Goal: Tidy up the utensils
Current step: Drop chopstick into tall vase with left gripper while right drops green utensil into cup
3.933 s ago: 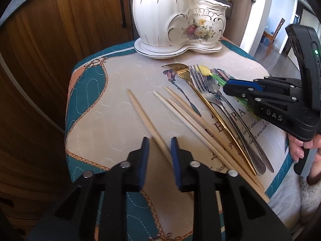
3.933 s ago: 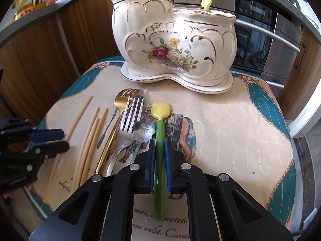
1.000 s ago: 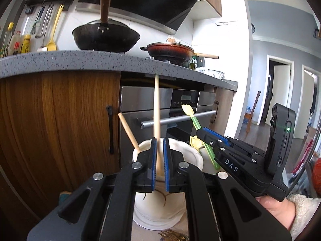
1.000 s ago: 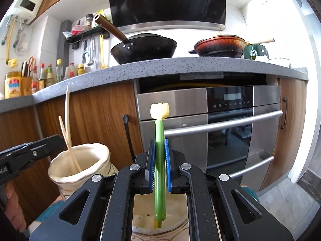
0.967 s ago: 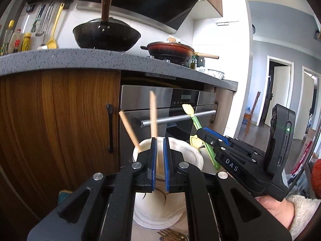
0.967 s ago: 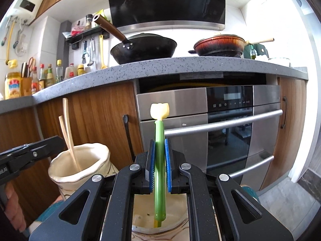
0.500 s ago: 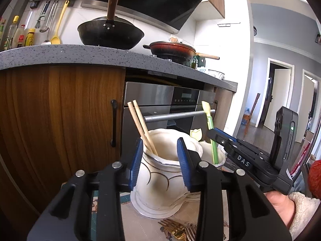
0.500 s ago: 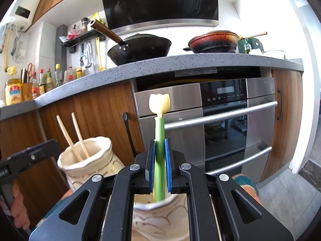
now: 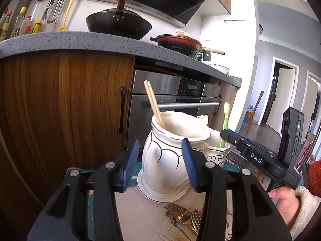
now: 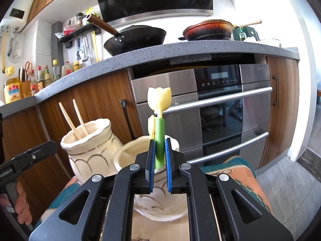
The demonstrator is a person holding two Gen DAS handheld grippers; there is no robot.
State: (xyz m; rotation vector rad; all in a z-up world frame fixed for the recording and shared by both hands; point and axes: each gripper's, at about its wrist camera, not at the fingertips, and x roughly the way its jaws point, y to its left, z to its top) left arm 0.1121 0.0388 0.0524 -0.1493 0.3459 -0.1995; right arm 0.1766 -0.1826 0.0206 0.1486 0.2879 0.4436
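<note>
Ceramic utensil holder (image 9: 170, 156) with two joined compartments, standing on its saucer on a quilted table mat (image 10: 240, 172) in front of a built-in oven (image 10: 216, 108). The taller compartment holds two wooden chopsticks (image 9: 153, 104), both leaning toward the wooden cabinet door (image 9: 66, 110). The left gripper (image 9: 160, 161) hovers level with this compartment; its jaws have just been opening and stand wide apart, nothing between the blue pads, the vase only seen through the gap. The right gripper (image 10: 159, 162) is clamped on the green stem of a tulip-handled utensil (image 10: 159, 120), held upright with its yellow flower end on top and its lower end hidden inside the shorter compartment (image 10: 130, 156), where the yellow tip of a second tulip utensil (image 10: 151, 124) shows beside it. On the mat below the holder lie a gold fork (image 9: 179, 213), a silver fork (image 9: 195, 219) and further chopsticks (image 9: 174, 235). A wok (image 9: 118, 23) and a red pan (image 9: 178, 42) sit on the grey countertop (image 9: 70, 40).
</note>
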